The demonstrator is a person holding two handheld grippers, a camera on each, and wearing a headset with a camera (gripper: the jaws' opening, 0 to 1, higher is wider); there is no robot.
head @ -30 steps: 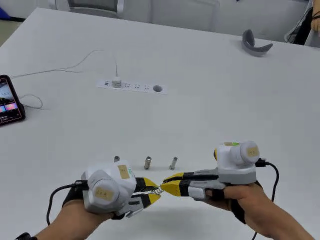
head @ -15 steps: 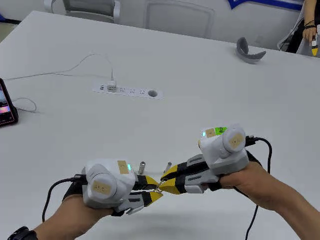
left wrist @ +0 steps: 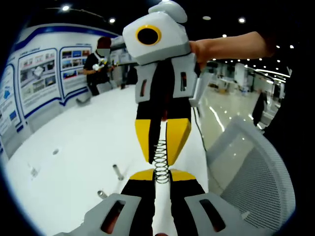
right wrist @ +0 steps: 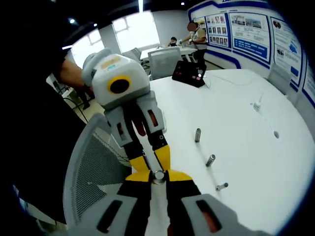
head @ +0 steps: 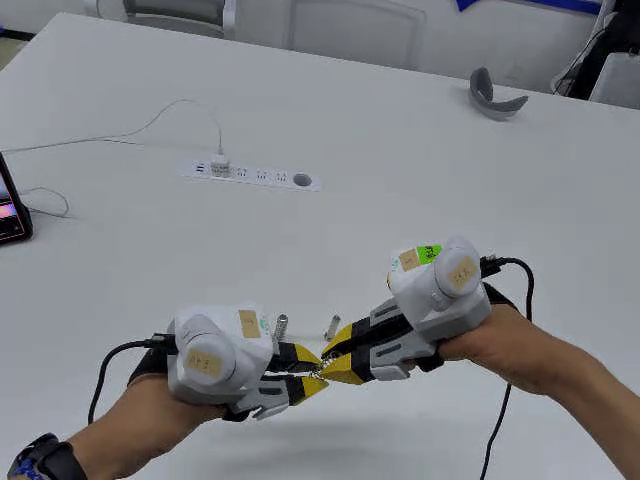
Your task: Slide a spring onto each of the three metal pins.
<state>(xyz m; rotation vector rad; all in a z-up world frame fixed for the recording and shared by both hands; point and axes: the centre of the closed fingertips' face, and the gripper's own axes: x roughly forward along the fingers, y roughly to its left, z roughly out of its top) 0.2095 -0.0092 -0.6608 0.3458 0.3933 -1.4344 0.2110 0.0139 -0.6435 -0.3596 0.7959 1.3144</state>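
Mostly white counter [head: 420, 200]. Low over it, left hand-held gripper [head: 304, 373] and right hand-held gripper [head: 334, 366] tip to tip. Both sets of jaws nearly closed, each clamping one end of the same small spring [left wrist: 160, 164]. Spring held between the yellow tips, clear of the counter. Three metal pins [right wrist: 210, 160] in a row on counter just beyond the tips, untouched by either hand-held gripper.

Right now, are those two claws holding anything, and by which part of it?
A small spring, spanning the gap between them: the left claw pinches one end, and the right claw appears to pinch the other end.
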